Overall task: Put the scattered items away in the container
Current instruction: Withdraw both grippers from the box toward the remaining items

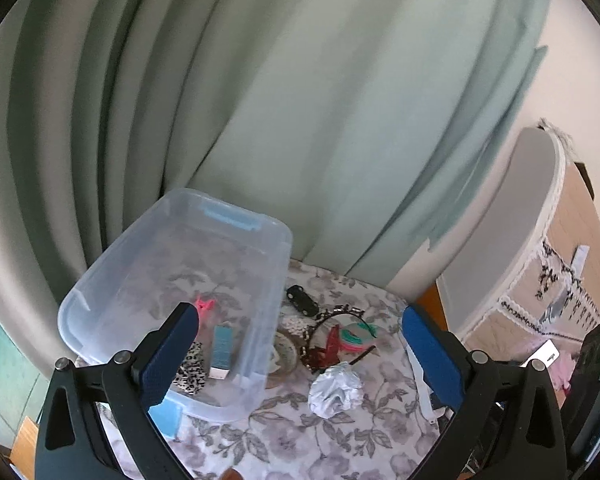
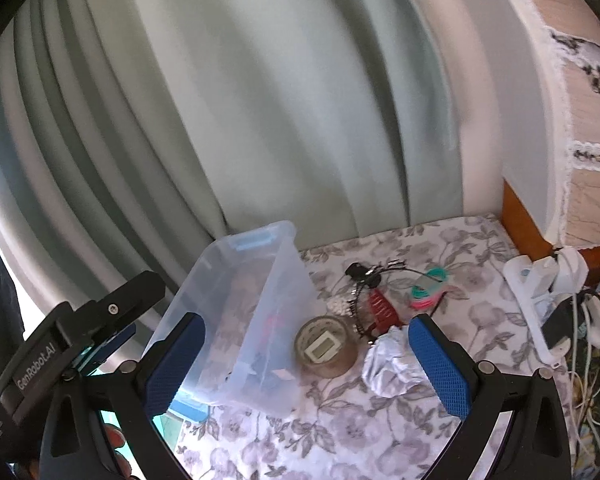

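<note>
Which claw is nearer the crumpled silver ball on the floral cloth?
Right. The right claw has the crumpled silver ball just beside one of its fingertips; the left claw sits on the other side of the clear container from the ball.

clear bin [image 1: 172, 264]: upright, on floral cloth | crumpled foil [image 1: 334, 388]: beside bin, outside

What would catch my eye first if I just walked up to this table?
Probably the clear plastic bin on the left of the flowered tablecloth, already holding a blue box and a leopard-print item. Beside it lies a clutter: a crumpled silver wad, a red hair clip and a roll of tape. Pale green curtains fill the background.
</note>
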Motion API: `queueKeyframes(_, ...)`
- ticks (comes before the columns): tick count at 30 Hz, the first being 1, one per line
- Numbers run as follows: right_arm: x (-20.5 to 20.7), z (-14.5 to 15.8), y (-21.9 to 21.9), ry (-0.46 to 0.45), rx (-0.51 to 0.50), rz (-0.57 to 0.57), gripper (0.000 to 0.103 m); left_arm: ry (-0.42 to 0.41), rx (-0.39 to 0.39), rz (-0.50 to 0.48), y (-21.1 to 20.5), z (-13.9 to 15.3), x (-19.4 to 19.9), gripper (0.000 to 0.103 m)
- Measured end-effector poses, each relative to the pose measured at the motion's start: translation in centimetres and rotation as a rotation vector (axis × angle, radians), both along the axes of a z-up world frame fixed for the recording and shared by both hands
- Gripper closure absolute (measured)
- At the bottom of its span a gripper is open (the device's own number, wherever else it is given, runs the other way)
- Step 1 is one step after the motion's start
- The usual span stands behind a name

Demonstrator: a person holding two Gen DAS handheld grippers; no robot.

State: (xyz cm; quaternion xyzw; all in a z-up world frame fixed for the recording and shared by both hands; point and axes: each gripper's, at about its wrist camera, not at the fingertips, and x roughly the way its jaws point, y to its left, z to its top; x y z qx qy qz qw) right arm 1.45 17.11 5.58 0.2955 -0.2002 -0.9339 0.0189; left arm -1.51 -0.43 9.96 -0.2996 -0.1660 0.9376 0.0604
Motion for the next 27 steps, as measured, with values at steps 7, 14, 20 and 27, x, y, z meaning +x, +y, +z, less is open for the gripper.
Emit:
queueKeyframes(7, 1.3, -1.3, 3.1, 0.007, -0.003, -0.037, 0.000, -0.019, -0.065, -0.048, 3.4, -0.6, -0.2, 0.001)
queueKeyframes(14, 2.3, -2.8, 5.8, 0.000, 0.012, -0.084, 0.000, -0.050, -0.100, -0.102, 6.3, -1.9, -0.9, 0.001)
queueKeyframes(20, 2.5, -4.7, 7.4, -0.021, -0.018, -0.107, 0.000, -0.086, -0.112, -0.126, 7.9, -3.4, -1.6, 0.001)
queueKeyframes(27, 2.4, -6.8, 8.4, -0.052, -0.039, -0.119, 0.000, -0.115, -0.118, -0.149, 8.8, -5.3, -2.3, 0.001)
